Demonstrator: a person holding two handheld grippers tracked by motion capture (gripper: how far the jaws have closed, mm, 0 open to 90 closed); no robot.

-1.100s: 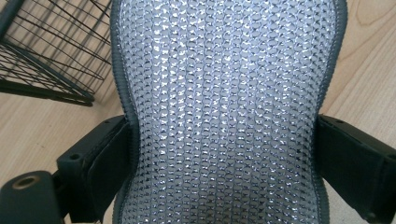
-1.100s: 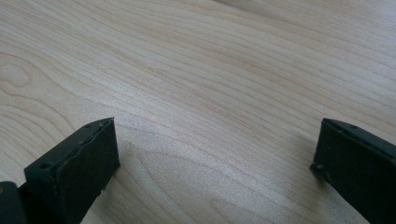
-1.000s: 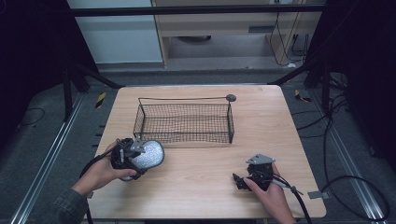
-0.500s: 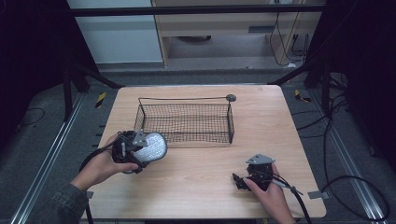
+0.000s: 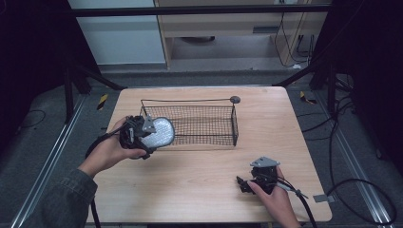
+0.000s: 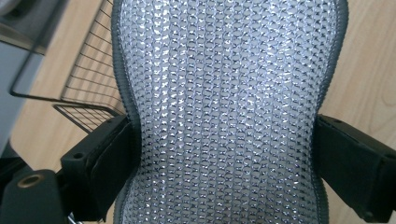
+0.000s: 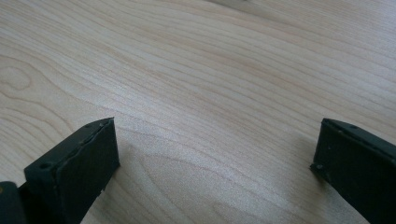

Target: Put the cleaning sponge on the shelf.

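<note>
A silver mesh scouring pad point(image 5: 158, 132) with a grey edge is squeezed at its waist between the jaws of my left gripper point(image 5: 146, 134); in the left gripper view the pad point(image 6: 224, 107) bulges above the jaws. It hangs at the left end of a black wire basket point(image 5: 209, 124), just over the rim point(image 6: 70, 112). My right gripper point(image 5: 243, 184) rests low on the table near the front right, open, with bare wood between its fingers point(image 7: 79, 158).
The wooden table point(image 5: 199, 171) has free room in front of the basket. A small round grey knob point(image 5: 235, 99) sits at the basket's back right corner. Dark frame legs and cables surround the table.
My left gripper has carried the pad forward and right, from the table's left front up to the basket's left end. The right gripper has stayed put.
</note>
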